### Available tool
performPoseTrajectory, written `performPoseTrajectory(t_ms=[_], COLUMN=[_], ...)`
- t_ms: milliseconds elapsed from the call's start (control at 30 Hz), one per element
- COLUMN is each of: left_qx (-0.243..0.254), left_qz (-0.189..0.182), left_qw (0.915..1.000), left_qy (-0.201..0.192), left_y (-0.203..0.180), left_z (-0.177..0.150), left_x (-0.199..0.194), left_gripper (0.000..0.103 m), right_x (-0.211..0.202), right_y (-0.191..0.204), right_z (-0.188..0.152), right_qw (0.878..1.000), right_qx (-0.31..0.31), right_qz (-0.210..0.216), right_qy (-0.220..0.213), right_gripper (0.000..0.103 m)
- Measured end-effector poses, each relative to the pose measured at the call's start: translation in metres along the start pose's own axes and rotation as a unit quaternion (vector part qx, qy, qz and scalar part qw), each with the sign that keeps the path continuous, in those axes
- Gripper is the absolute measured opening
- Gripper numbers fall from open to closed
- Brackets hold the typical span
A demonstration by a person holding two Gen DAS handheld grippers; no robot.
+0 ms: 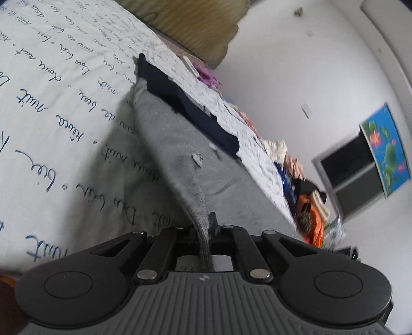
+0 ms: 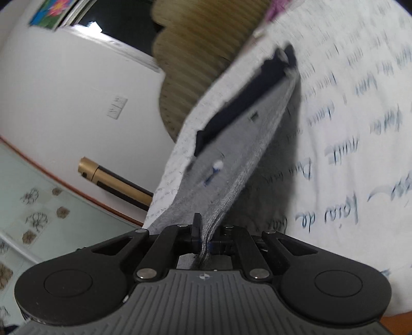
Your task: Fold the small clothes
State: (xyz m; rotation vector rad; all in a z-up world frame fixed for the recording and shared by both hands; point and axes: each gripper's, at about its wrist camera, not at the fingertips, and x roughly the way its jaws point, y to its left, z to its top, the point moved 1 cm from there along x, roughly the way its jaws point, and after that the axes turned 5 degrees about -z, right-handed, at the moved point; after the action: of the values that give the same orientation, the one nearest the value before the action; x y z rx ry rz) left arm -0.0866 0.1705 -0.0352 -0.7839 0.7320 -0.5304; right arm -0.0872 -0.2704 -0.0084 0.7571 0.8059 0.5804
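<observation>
A small grey garment with a dark navy band along its far edge lies partly on the white bedsheet with blue script. My left gripper is shut on a bunched grey edge of it and holds that edge raised off the sheet. In the right wrist view the same grey garment with its navy band stretches away from my right gripper, which is shut on another grey edge. The cloth hangs taut between the grippers and the bed.
A heap of mixed clothes lies along the bed's far side. A purple item sits near a tan pillow. A white wall, window and tiled floor lie beyond the bed's edge.
</observation>
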Motion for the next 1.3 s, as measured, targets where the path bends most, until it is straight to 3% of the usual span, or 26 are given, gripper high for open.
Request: performPoseTrajectory(t_ms=[133,200,367,400,533,600,667,800,933,1067,1300], left_qx=[-0.082,-0.109,-0.075,-0.081,-0.11,-0.107,-0.092,-0.053,-0.045,-0.036,-0.012], left_qz=[0.042,0.021,0.036,0.034,0.025,0.03,0.042,0.03,-0.01,-0.03,-0.035], left_qw=[0.9952,0.9936,0.9958,0.9952,0.9925,0.9927,0.9941,0.9972,0.9986,0.9988,0.9984], left_qy=[0.032,0.021,0.039,0.043,0.046,0.046,0.041,0.045,0.027,-0.011,-0.044], left_y=[0.062,0.075,0.065,0.067,0.073,0.07,0.063,0.04,0.025,0.017,0.011], left_z=[-0.022,-0.028,-0.022,-0.02,-0.018,-0.018,-0.016,-0.005,0.026,0.073,0.171], left_x=[0.016,0.013,0.012,0.014,0.019,0.02,0.02,0.016,0.006,0.008,0.072], left_gripper=[0.005,0.005,0.005,0.005,0.005,0.005,0.005,0.005,0.005,0.005,0.005], right_x=[0.001,0.014,0.022,0.022,0.025,0.024,0.022,0.018,0.008,0.003,0.039], right_y=[-0.036,-0.058,-0.071,-0.072,-0.077,-0.08,-0.08,-0.065,-0.044,-0.028,-0.047], right_z=[-0.008,-0.019,-0.026,-0.026,-0.028,-0.029,-0.03,-0.027,-0.009,0.033,0.136], right_qw=[0.997,0.994,0.994,0.993,0.992,0.991,0.992,0.995,0.999,0.999,0.991], right_qx=[0.036,0.054,0.076,0.078,0.09,0.099,0.094,0.061,0.042,0.029,0.056], right_qz=[-0.054,-0.082,-0.073,-0.072,-0.078,-0.075,-0.073,-0.072,-0.027,0.016,0.062], right_qy=[0.028,0.043,0.04,0.044,0.048,0.046,0.047,0.033,0.0,-0.04,-0.101], right_gripper=[0.008,0.008,0.01,0.015,0.019,0.019,0.009,0.009,0.009,0.009,0.009])
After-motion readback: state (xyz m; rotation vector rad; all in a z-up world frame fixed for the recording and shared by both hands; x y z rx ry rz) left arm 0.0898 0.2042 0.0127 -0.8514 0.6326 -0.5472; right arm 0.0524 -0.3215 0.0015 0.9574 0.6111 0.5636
